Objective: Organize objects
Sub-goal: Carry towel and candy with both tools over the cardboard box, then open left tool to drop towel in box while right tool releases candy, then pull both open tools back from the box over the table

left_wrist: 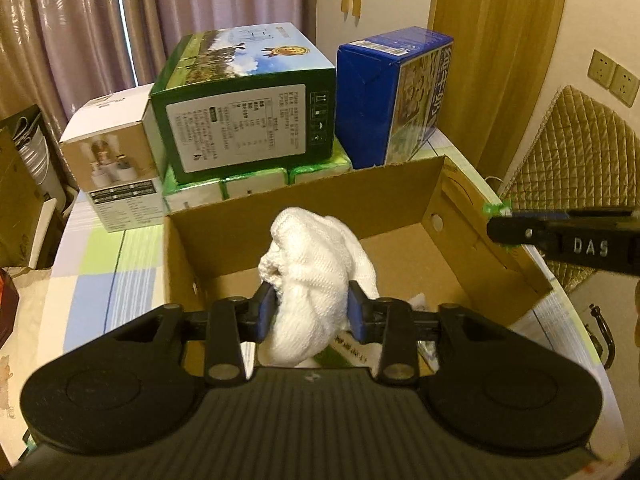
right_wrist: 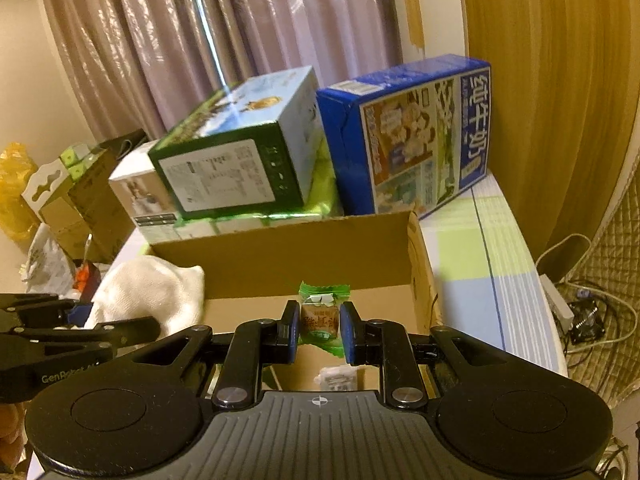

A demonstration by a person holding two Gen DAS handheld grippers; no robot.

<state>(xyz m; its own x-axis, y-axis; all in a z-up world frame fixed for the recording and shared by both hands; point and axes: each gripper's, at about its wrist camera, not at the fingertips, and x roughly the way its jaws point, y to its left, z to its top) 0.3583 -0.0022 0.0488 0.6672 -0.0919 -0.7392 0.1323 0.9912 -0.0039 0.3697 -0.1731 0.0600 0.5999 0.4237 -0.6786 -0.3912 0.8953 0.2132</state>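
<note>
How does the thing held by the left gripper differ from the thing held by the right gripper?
The left gripper is shut on a white cloth, soft, bunched and plain. The right gripper is shut on a small snack packet, green-edged and printed. The white cloth bulges well beyond its fingers on all sides; the small snack packet barely fills the gap between its fingers. Both are held over the open cardboard box.

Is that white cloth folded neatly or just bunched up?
Bunched up. The white cloth is a crumpled lump with no flat folds, pinched between the left tongs above the open cardboard box.
</note>
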